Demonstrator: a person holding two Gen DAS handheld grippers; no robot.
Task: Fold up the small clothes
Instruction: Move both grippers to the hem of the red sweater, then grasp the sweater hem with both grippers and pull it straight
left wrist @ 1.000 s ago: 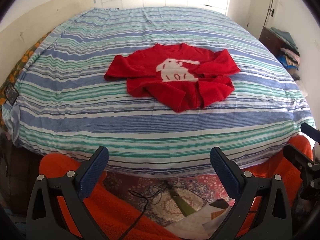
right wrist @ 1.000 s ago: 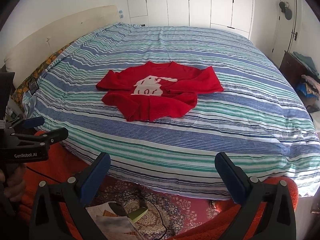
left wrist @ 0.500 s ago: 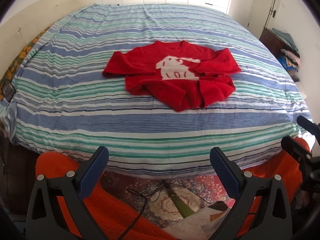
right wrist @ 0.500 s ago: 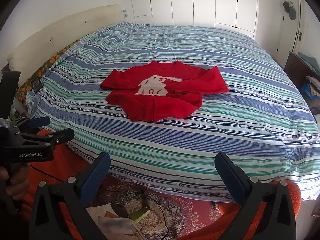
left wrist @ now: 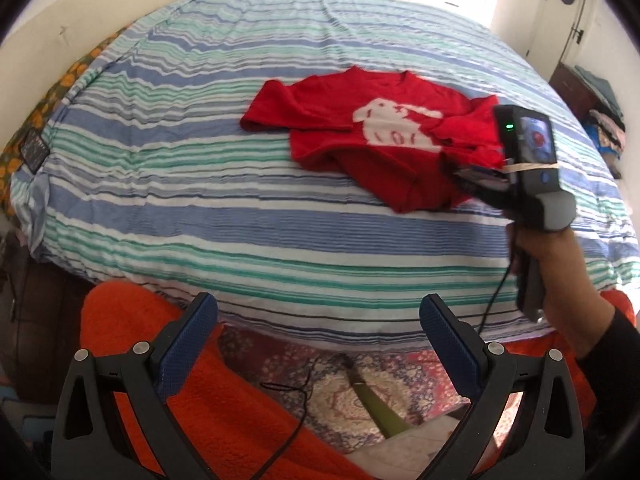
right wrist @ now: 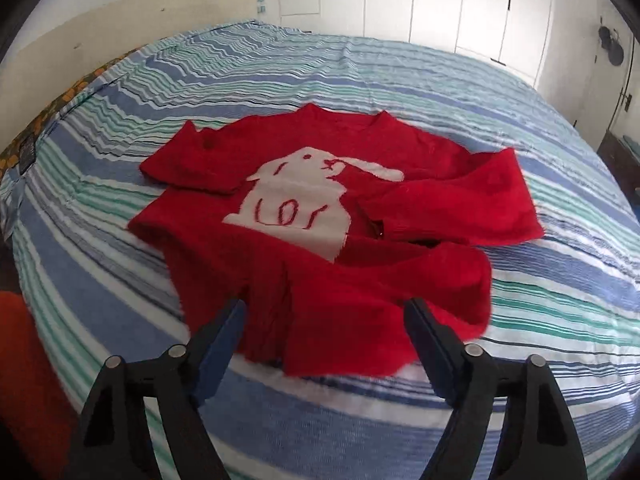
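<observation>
A small red sweater (right wrist: 320, 264) with a white rabbit on the front lies crumpled on the striped bed; its hem is bunched and its right sleeve is folded across the body. It also shows in the left wrist view (left wrist: 360, 140). My right gripper (right wrist: 324, 320) is open, its fingers on either side of the sweater's near hem, just above the bed. In the left wrist view the right gripper (left wrist: 460, 168) reaches over the sweater's near right part. My left gripper (left wrist: 318, 328) is open and empty, back at the bed's near edge.
The bed (left wrist: 200, 184) has a blue, green and white striped cover. An orange blanket (left wrist: 224, 400) lies below its near edge, with a patterned rug (left wrist: 360, 392) and a cable on the floor. White wardrobes (right wrist: 440, 4) stand behind the bed.
My right gripper has moved forward over the bed to the sweater's near hem. My left gripper has moved a little closer to the bed and turned left. Both stay open.
</observation>
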